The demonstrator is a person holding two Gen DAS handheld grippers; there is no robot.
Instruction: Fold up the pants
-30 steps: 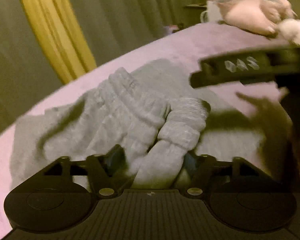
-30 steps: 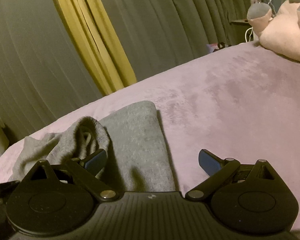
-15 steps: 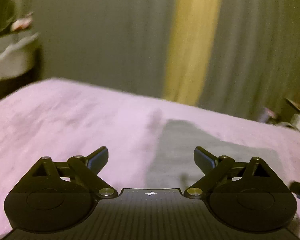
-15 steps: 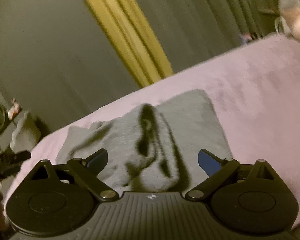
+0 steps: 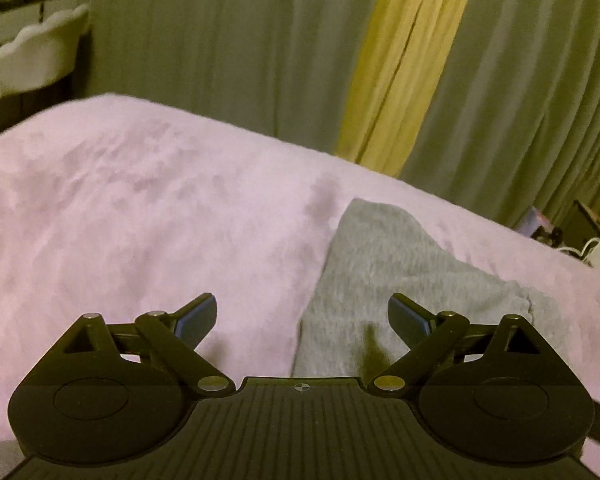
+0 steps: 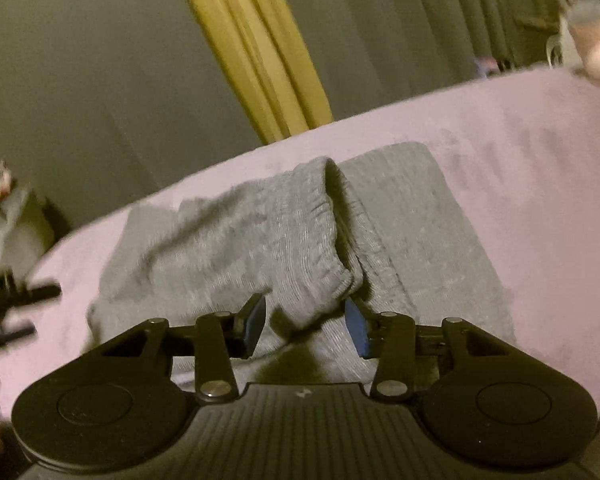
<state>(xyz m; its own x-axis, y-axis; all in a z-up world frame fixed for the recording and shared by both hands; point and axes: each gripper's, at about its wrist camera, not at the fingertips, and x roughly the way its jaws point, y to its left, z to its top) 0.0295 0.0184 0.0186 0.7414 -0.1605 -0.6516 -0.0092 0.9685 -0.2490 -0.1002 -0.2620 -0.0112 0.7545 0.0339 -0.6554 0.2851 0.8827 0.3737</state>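
**Grey knit pants folded on the pink bed**

The soft grey ribbed-knit pants (image 6: 300, 240) lie in a folded stack on the fuzzy pink bedspread (image 5: 140, 208), an elastic-gathered edge raised in a ridge on top. Behind hang olive-green pleated curtains (image 5: 220, 48) with 1 yellow curtain panel (image 5: 404, 60). The right gripper (image 6: 306, 326) has its jaws narrowed around a fabric fold, contact unclear. The left gripper (image 5: 302, 320) gapes wide, holding nothing. The stack's long axis runs away from the right camera.
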